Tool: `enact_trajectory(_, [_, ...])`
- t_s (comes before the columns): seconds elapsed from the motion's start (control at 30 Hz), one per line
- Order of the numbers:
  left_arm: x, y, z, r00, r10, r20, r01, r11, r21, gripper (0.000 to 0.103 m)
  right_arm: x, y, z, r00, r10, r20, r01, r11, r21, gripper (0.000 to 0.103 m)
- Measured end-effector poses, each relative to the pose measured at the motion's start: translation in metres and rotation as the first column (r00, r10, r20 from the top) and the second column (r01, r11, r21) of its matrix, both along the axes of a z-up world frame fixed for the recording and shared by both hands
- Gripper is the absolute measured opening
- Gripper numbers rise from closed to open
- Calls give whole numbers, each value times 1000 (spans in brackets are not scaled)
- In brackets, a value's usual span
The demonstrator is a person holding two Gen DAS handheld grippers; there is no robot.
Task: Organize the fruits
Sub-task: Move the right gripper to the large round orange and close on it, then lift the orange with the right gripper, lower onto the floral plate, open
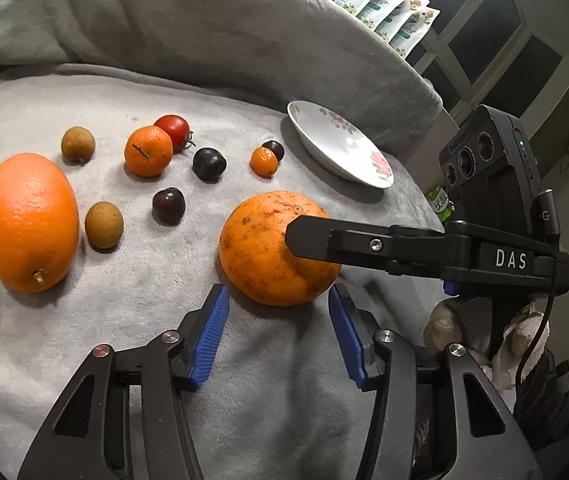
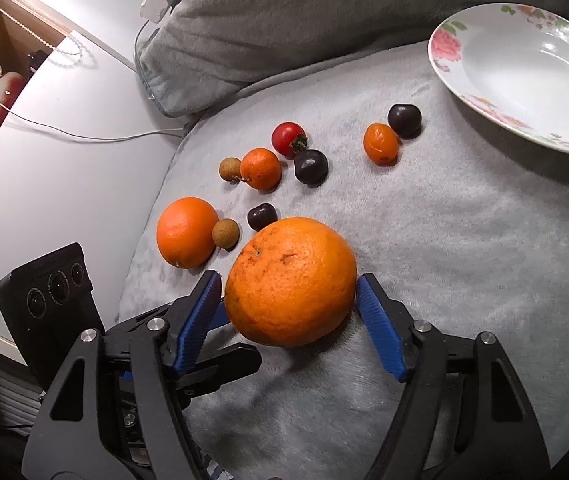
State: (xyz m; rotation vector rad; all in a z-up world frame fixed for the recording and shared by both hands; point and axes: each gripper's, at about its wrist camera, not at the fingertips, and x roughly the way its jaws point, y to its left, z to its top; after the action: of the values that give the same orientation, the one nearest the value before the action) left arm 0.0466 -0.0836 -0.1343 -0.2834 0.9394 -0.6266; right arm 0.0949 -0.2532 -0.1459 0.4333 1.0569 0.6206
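Observation:
A large speckled orange lies on the grey blanket, between the blue pads of my right gripper; the jaws are wide and the pads touch or nearly touch its sides. In the left wrist view the same orange lies just beyond my open, empty left gripper, with a right finger across it. A second smooth orange lies far left. A white flowered plate stands at the back right, also in the left wrist view.
Small fruits lie scattered on the blanket: two tangerines, a red tomato, three dark plums, two brown longans. A grey pillow rises behind. A white cabinet stands left.

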Motion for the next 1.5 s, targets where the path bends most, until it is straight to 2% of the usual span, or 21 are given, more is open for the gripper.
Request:
enact_trajectory(0.13, [2,-2,-2,1000,-10,-5,10,1000,-2,44,0,0,-1,1000,0,-1,0,1000,0,71])
enact_trajectory(0.4, [1,-7,2,1000,-18,10,17,999,34,44,-2,-1,0,1000,-2,6,2,1000,4,70])
enact_trajectory(0.67, [5,-21,8,999,-36,29,35,999,38,44,-8,-9,11,999,-23,48,23,1000,-15,70])
enact_trajectory(1.2, [30,-87,40,986,-129,109,127,992,27,44,-2,-79,52,975,-155,156,160,987,-22,70])
enact_trajectory(1.5, [58,-128,45,979,-167,115,165,986,26,44,20,-118,62,958,-231,167,239,970,-32,70])
